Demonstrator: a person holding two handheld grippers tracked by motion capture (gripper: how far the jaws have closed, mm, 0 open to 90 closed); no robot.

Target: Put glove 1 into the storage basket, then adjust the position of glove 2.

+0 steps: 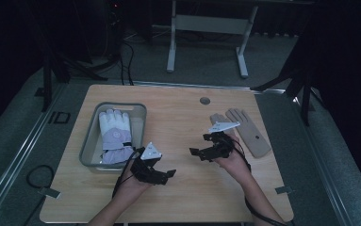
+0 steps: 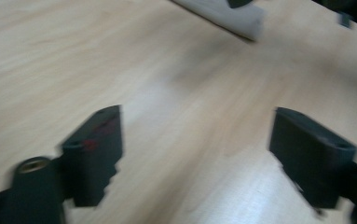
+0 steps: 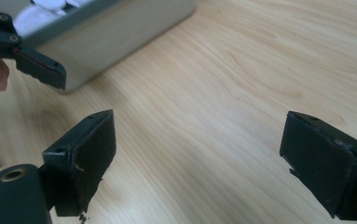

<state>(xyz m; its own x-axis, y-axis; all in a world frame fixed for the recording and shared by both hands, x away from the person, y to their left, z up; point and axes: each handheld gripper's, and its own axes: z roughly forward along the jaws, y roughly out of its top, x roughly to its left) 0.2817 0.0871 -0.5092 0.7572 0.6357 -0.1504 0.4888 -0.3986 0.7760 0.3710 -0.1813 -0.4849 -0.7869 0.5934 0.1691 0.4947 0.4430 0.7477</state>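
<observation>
High view: both grippers, left [image 1: 168, 173] and right [image 1: 194, 151], hang released and empty over the table [image 1: 178, 113] between binned white glove [image 1: 114, 132] and tan glove [image 1: 249, 132].

Room dark. Wooden table [image 1: 183, 113] in middle of frame, light brown, round hole [image 1: 205, 100] near far edge. Grey carpet floor [image 1: 206, 56] all around. White desk legs [image 1: 171, 42] at top middle. Black stand legs [image 1: 51, 77] at upper left, more [image 1: 303, 89] at upper right. Black cables [image 1: 127, 61] on floor at top left. Black walls, dim light.
</observation>
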